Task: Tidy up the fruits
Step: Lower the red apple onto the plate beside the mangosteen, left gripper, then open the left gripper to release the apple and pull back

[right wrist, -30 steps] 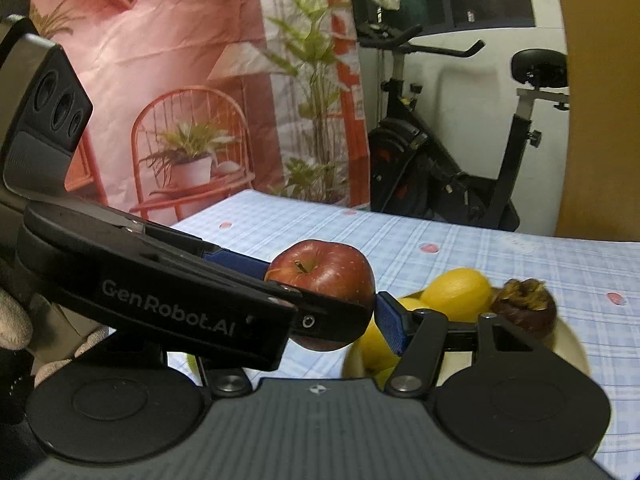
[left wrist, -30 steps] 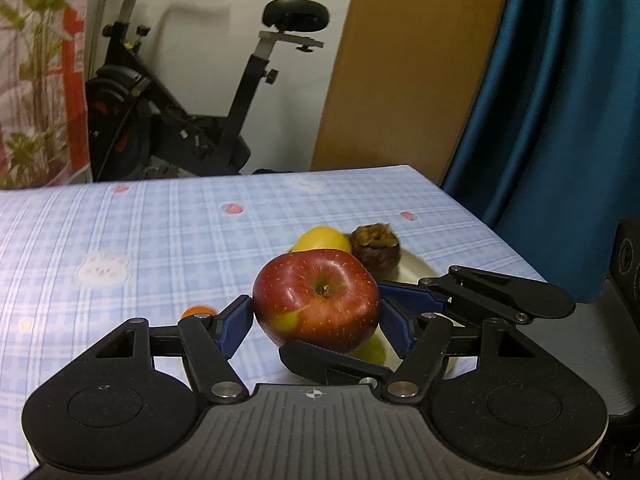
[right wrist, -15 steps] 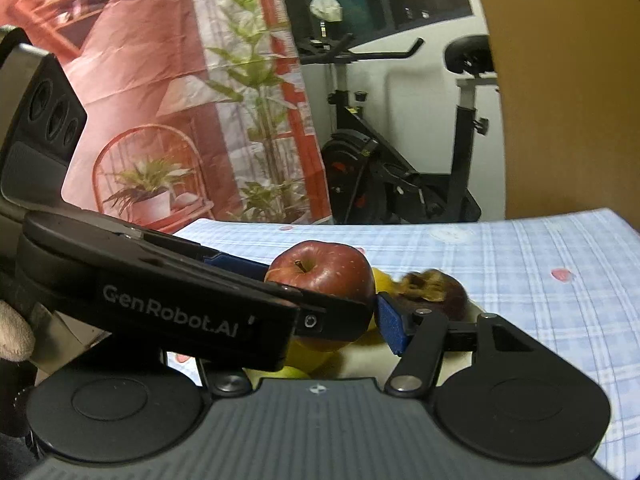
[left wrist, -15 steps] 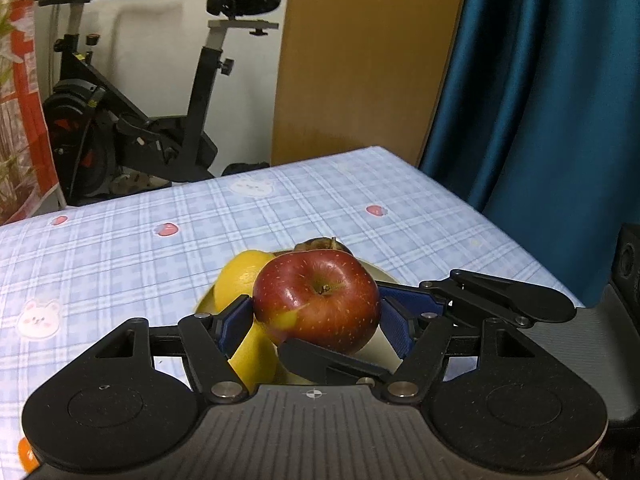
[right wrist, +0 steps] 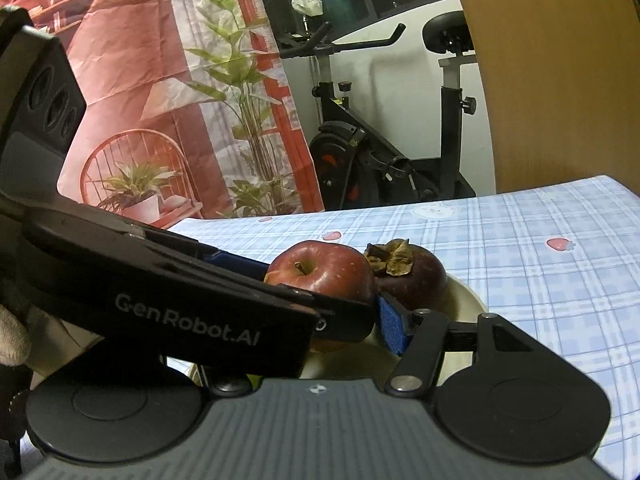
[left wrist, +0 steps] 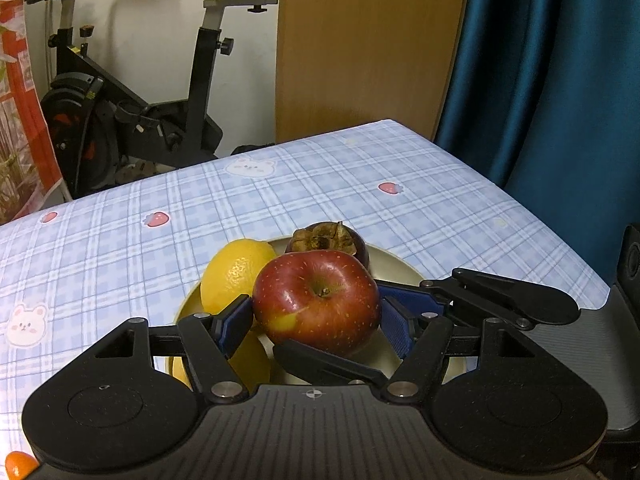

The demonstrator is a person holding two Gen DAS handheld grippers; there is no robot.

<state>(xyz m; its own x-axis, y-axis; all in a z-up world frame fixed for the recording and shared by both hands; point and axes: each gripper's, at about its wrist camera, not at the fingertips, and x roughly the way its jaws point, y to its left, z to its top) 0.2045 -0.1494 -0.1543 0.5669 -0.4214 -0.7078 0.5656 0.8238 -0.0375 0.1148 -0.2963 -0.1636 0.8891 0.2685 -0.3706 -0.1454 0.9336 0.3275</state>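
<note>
A red apple (left wrist: 316, 300) hangs just above a cream plate (left wrist: 404, 264), held by both grippers at once. My left gripper (left wrist: 316, 328) has its blue pads pressed on the apple's left and right sides. The right gripper's black fingers (left wrist: 500, 292) reach in from the right and clasp the same apple. In the right wrist view the apple (right wrist: 320, 272) sits against the right gripper's (right wrist: 324, 316) blue pad; its other finger is hidden behind the left gripper's body (right wrist: 180, 312). On the plate lie a lemon (left wrist: 236, 272) and a dark mangosteen (left wrist: 328, 240).
Another yellow fruit (left wrist: 248, 364) lies on the plate under the left finger. A small orange fruit (left wrist: 16, 466) sits on the checked tablecloth (left wrist: 320, 184) at the bottom left. An exercise bike (left wrist: 132, 112) stands beyond the table's far edge, a blue curtain (left wrist: 552, 80) to the right.
Both grippers have carried the apple across the table and slightly down. The plate with its fruits, earlier beyond the apple, now lies right beneath it. The grip has not changed.
</note>
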